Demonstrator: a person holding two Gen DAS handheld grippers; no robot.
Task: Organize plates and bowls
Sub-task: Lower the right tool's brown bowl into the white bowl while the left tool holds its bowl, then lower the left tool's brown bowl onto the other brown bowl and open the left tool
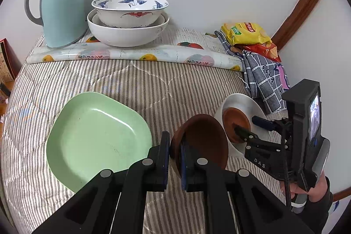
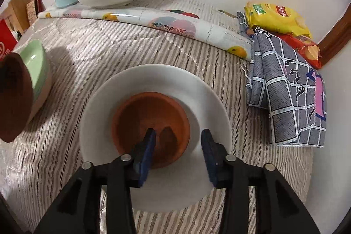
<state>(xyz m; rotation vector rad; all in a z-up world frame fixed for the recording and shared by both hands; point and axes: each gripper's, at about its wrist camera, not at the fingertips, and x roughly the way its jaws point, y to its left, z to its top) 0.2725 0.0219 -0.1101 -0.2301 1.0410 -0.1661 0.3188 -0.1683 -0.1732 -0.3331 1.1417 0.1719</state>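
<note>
The green plate (image 1: 96,135) has a smooth, glossy plastic look, and the white plate (image 2: 175,84) is smooth with a soft sheen. On it the small brown dish (image 2: 151,122) is matt, perhaps wood or clay. The striped cloth (image 1: 142,84) under them is a woven quilted fabric.

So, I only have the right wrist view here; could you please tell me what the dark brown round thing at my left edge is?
Observer: It is a dark brown bowl, tilted on edge, with the left gripper clamped on its rim.
Operator: Thank you. Is there anything in the green plate beside it?
Observer: No, the green plate lies flat on the striped cloth with nothing in it.
</note>
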